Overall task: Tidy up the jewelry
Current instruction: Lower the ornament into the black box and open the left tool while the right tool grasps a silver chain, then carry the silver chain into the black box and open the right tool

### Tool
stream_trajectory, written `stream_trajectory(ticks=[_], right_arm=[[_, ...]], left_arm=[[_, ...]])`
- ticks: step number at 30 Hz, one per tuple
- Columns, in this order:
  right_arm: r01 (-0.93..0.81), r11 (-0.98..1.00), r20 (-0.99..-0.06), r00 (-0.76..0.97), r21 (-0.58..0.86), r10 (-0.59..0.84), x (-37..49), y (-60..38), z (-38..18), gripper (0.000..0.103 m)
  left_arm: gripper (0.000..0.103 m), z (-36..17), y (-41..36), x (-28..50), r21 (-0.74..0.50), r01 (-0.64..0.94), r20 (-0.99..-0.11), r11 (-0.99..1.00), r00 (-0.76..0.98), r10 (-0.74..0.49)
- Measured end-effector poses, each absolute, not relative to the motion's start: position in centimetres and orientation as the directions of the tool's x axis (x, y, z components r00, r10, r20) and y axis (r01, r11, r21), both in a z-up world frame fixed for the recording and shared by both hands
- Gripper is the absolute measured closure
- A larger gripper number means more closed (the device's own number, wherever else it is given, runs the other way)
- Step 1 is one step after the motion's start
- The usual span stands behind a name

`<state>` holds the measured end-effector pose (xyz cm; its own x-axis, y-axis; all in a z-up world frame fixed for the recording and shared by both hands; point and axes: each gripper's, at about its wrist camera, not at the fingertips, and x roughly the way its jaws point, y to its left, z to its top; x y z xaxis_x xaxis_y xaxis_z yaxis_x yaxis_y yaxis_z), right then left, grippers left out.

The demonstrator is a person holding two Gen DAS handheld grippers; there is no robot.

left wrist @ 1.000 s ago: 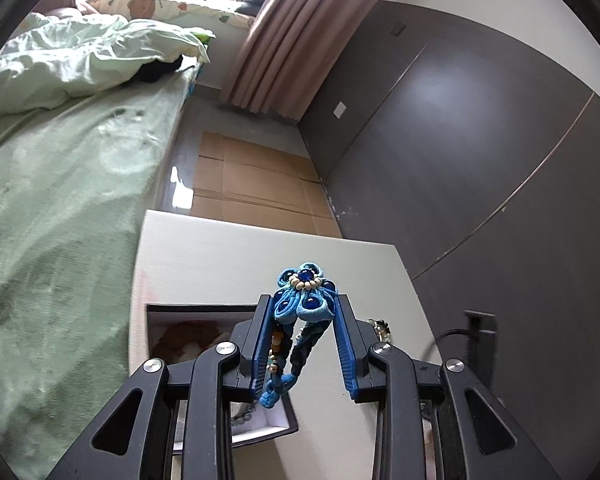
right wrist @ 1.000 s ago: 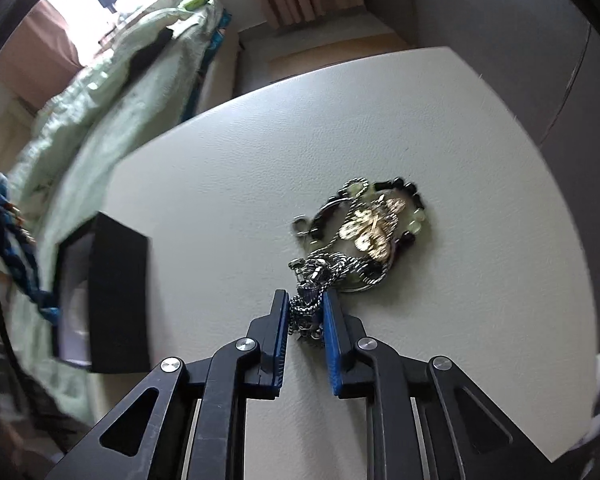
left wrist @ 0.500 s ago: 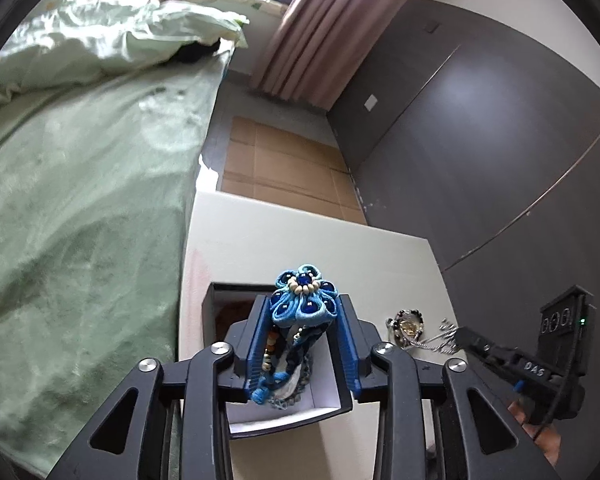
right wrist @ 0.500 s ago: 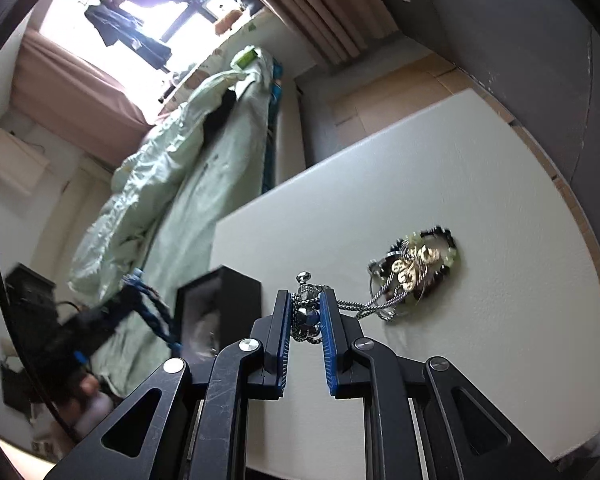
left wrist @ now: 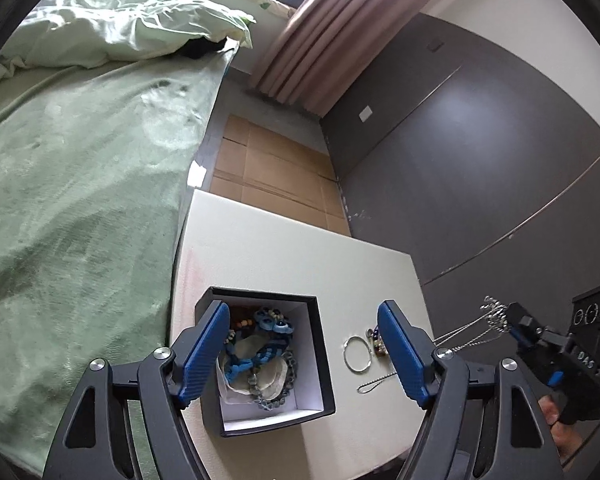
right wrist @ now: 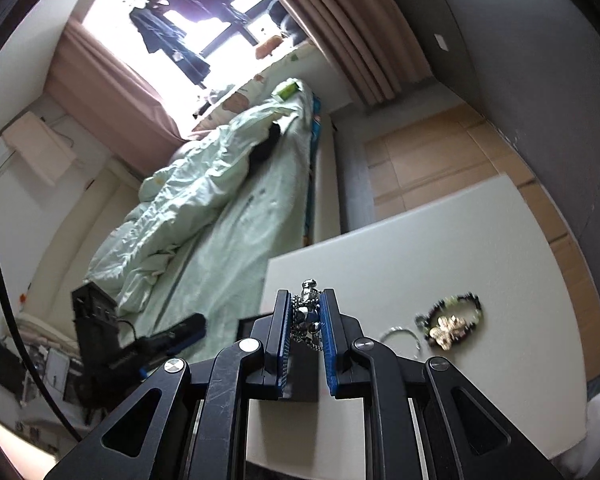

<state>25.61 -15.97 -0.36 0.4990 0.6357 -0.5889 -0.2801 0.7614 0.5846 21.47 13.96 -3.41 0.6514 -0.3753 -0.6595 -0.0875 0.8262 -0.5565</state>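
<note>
My left gripper (left wrist: 302, 312) hovers over the black box (left wrist: 320, 344), its jaws opening with nothing between them. The blue knotted flower bracelet (left wrist: 274, 338) lies inside the box on top of other beads. My right gripper (right wrist: 306, 300) is shut on a silver chain (right wrist: 309, 314) and holds it above the white table (right wrist: 420, 240). In the left wrist view the right gripper (left wrist: 514, 320) is at the right, with the silver chain (left wrist: 470, 330) hanging from it. A beaded bracelet with a gold charm (right wrist: 452, 322) and a silver ring (left wrist: 356, 354) lie on the table.
A short loose chain (left wrist: 374, 384) lies near the table's front edge. A bed with green bedding (left wrist: 80, 160) runs along the table's left side. A dark wall (left wrist: 480, 160) stands to the right. A hand (left wrist: 556, 420) holds the right gripper.
My left gripper opened and the blue flower bracelet dropped into the box. The right gripper rose off the table with the silver chain, pulling it away from the beaded pile.
</note>
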Motion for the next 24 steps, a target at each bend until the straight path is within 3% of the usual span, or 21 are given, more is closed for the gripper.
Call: stream_trajectory(ticks=[11,22,24], right_arm=[[-0.378,0.738,-0.556,0.489,0.559,0.672,25.2,-10.9,4.2,0.087],[-0.429,0.723,-0.568,0.448,0.541,0.691,25.5,-5.6,3.8,0.087],[-0.433,0.727,-0.604,0.407,0.533,0.685,25.8,-4.5,2.5,0.074]], left_arm=[[0.025,-2.2,15.5,20.5,-0.571,-0.089,-0.626,0.816,0.690,-0.363],[0.020,-1.6,17.7,19.7,-0.612,-0.114,-0.585,0.783,0.731,-0.351],[0.020,-1.6,17.7,19.7,-0.610,-0.110,-0.586,0.785,0.729,-0.353]])
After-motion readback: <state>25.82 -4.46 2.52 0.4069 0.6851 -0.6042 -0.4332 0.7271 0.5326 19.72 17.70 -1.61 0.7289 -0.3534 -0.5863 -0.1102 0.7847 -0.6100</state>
